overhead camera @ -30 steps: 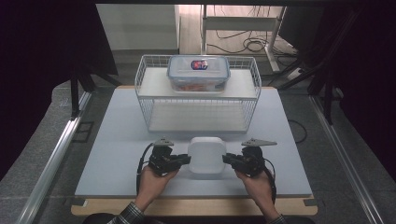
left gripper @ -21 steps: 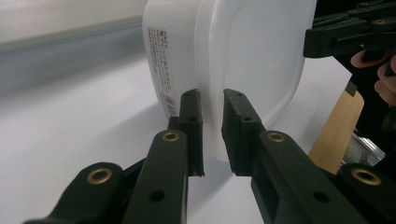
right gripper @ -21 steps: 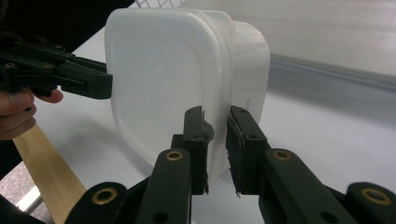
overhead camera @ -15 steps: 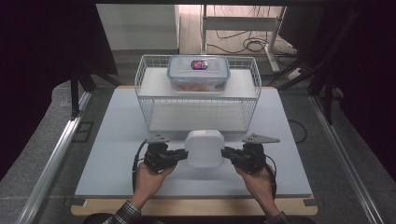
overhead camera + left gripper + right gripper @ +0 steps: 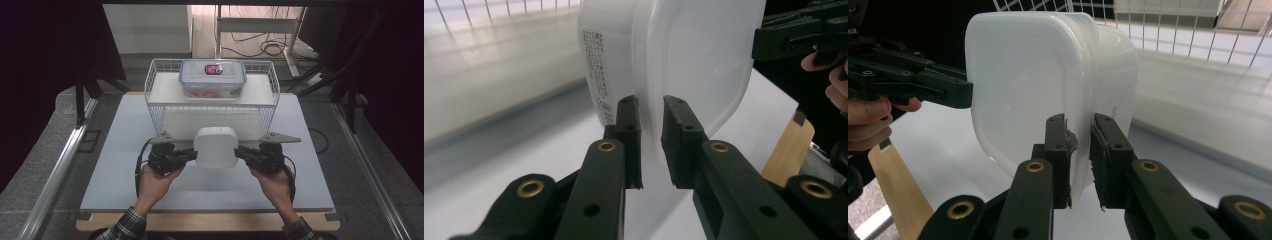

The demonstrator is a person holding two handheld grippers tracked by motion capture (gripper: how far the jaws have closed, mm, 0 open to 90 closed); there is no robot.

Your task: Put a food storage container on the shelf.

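A white plastic box with a lid hangs above the table, just in front of the wire basket. My left gripper is shut on its left rim, and my right gripper is shut on its right rim. In the left gripper view the box stands between the jaws with a label on its side, and the other gripper shows beyond it. The right gripper view has the box's rim pinched between the pads, with the left gripper behind.
The wire basket stands at the back of the white table. A clear lidded container with food and a red-blue label rests on the shelf over the basket. A metal rail runs along the left.
Both grippers have carried the white box forward and upward, toward the wire basket.
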